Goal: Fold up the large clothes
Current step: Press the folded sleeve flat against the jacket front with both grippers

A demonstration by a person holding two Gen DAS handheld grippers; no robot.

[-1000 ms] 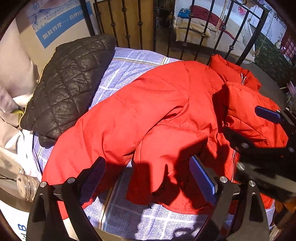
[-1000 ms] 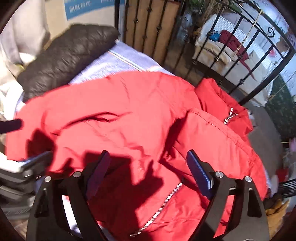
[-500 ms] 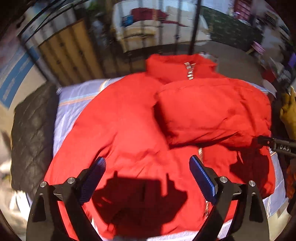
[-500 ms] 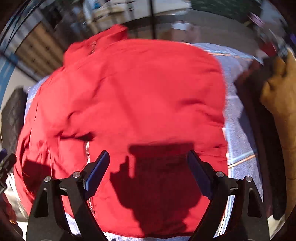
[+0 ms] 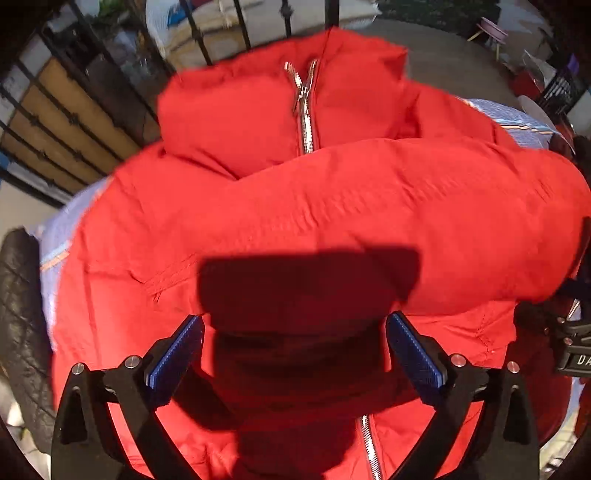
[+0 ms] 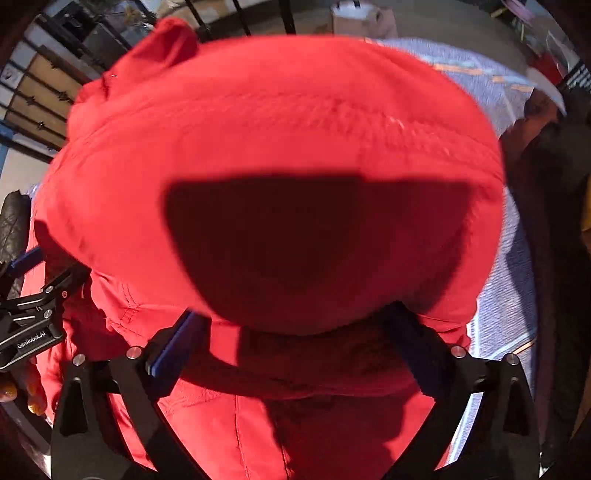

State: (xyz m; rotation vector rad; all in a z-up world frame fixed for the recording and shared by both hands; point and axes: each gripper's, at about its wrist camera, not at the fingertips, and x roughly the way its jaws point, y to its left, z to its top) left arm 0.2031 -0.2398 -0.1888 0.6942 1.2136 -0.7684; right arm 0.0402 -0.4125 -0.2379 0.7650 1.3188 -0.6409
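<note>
A red puffy jacket (image 5: 295,221) lies on the bed, front up, with a silver zipper (image 5: 304,110) running from the collar. A sleeve is folded across its chest. My left gripper (image 5: 295,354) is open just above the jacket's lower front, with nothing between its blue pads. The jacket fills the right wrist view (image 6: 280,147). My right gripper (image 6: 291,347) is open, low over the jacket's right side under the puffy folded sleeve, which covers its right fingertip.
A blue checked bed sheet (image 6: 509,295) shows at the right. A black quilted jacket (image 5: 18,314) lies at the left. A black iron bed rail (image 5: 240,26) stands behind the collar. The other gripper's body shows at each view's edge (image 6: 29,325).
Both grippers swung from the jacket's side to face it from the hem and came in close and low. The sleeve now lies folded across the chest. Both stayed open.
</note>
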